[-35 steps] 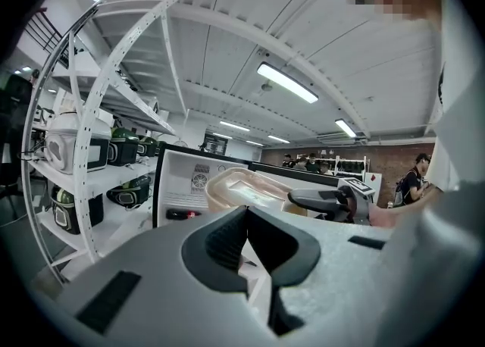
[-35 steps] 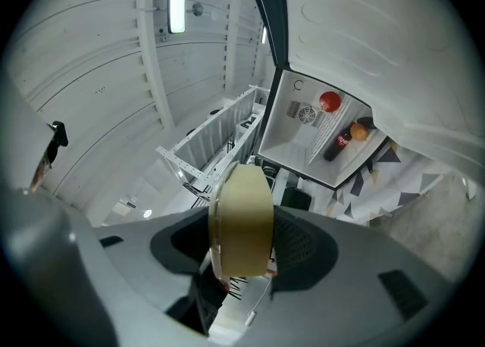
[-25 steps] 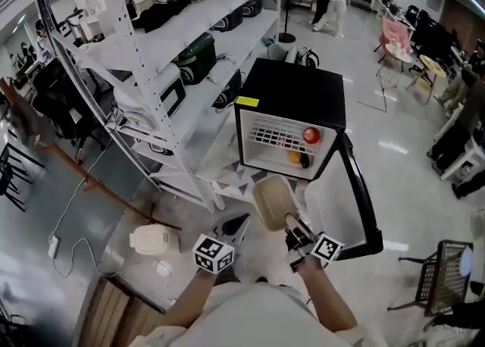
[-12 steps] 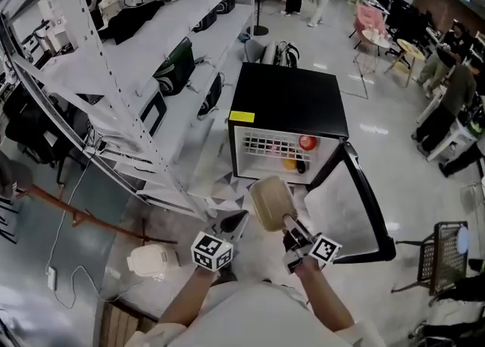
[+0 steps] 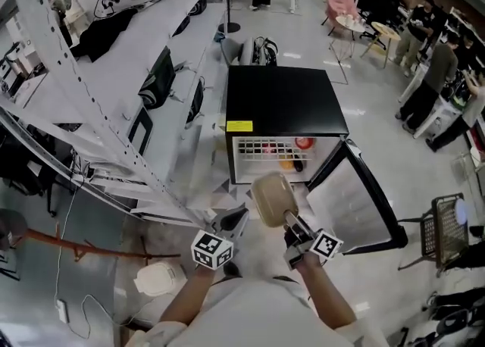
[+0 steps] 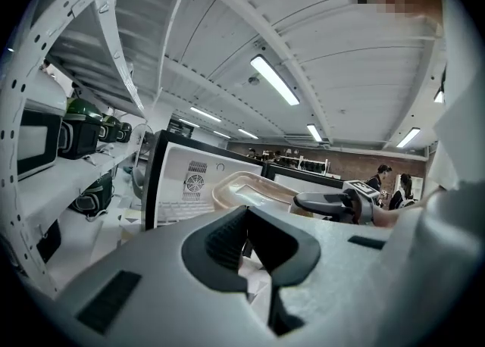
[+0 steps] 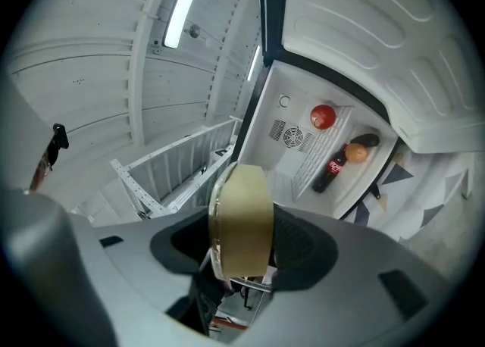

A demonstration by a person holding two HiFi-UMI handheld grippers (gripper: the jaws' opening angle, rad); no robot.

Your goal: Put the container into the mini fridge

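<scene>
The right gripper (image 7: 241, 239) has its jaws about half parted and clamped on the edge of a tan container (image 7: 244, 217), which stands edge-on between the pads. In the head view that gripper (image 5: 292, 224) holds the container (image 5: 271, 199) in the air, just in front of the mini fridge (image 5: 282, 103) and outside its opening, with the marker cube (image 5: 326, 245) close to the person's hand. The left gripper (image 5: 235, 224) hovers just to the left of the container. In its own view its jaws (image 6: 254, 243) are drawn together with nothing between them, and the container (image 6: 250, 186) shows beyond them. The black mini fridge stands on the floor with its door (image 5: 356, 201) swung wide to the right, the white inner lining showing. Inside, the right gripper view shows a red round item (image 7: 323, 117) on a white wire shelf. On the fridge's floor, below that shelf, lie a cola bottle (image 7: 330, 167), an orange fruit (image 7: 356, 153) and a dark item (image 7: 365, 141), close together. A yellow label (image 5: 239, 126) sits at the fridge's top front corner. To the left of the fridge runs a white metal shelving rack (image 5: 98, 110) loaded with dark bags and appliances. A small white appliance (image 5: 158, 279) rests on the floor, well apart from the fridge. People stand in the far background.
</scene>
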